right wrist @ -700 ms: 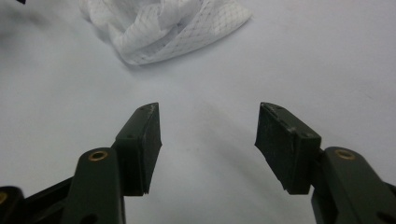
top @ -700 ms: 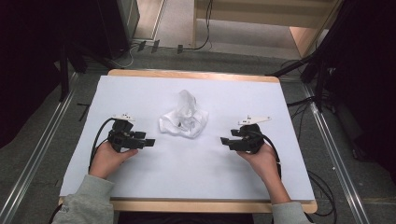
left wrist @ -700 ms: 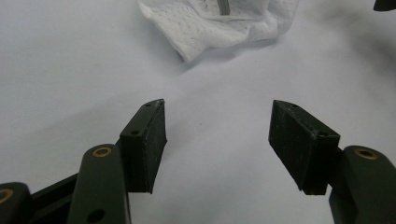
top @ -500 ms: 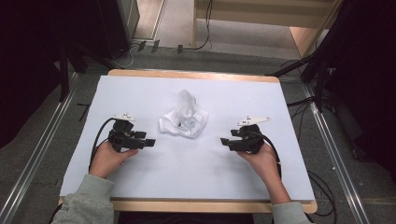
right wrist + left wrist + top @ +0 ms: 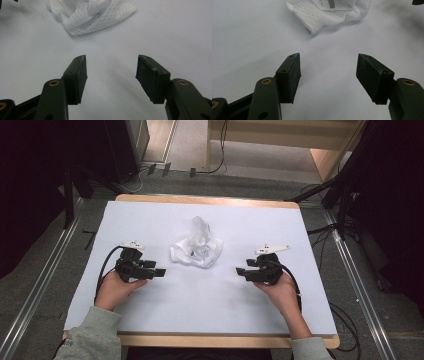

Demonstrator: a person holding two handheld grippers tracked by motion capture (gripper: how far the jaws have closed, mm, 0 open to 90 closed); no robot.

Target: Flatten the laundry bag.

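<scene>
A crumpled white mesh cloth [image 5: 196, 247] lies in a heap at the middle of the white table top [image 5: 210, 315]. My left gripper [image 5: 159, 272] rests low over the table to the cloth's left, jaws pointing right toward it, open with nothing between them. My right gripper [image 5: 240, 271] sits to the cloth's right, jaws pointing left, also open and empty. In the left gripper view the cloth [image 5: 329, 13] lies ahead of the open jaws [image 5: 329, 75]. In the right gripper view the cloth [image 5: 90, 15] lies ahead and to the left of the open jaws [image 5: 112, 75].
The table has a wooden rim [image 5: 205, 200] and stands on a grey floor with metal rails [image 5: 40, 290] on both sides. Cables [image 5: 345, 320] trail off the right side. Dark stands [image 5: 345, 195] rise at the back right.
</scene>
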